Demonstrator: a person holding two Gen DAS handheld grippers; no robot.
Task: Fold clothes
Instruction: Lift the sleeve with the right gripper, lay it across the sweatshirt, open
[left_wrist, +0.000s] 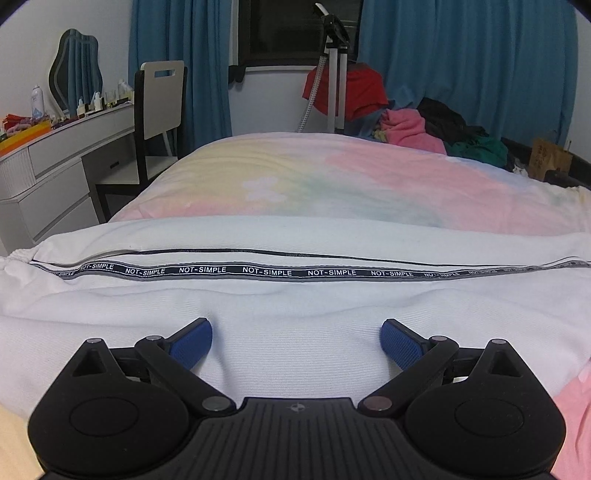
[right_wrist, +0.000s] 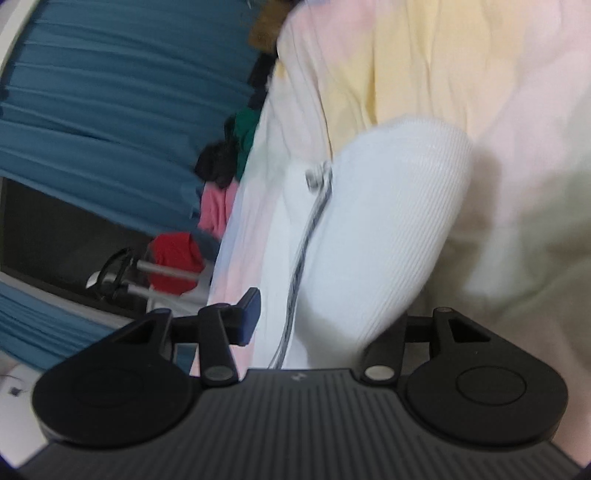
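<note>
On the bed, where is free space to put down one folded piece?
Free: the pastel bedspread, between the white garment with its NOT-SIMPLE tape and the bed's far edge. Crowded: the far right corner, where the clothes pile lies, and the near strip, covered by the garment under the open left tongs.

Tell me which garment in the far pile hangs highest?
The red garment, draped by the tripod. The pink, black and green ones lie lower, heaped at the bed's far edge.

Left gripper (left_wrist: 296, 341): jaws spread wide, blue pads resting on white fabric.
White garment (left_wrist: 295, 295): flat across the bed (left_wrist: 332, 177), NOT-SIMPLE tape (left_wrist: 266, 272) running sideways.
</note>
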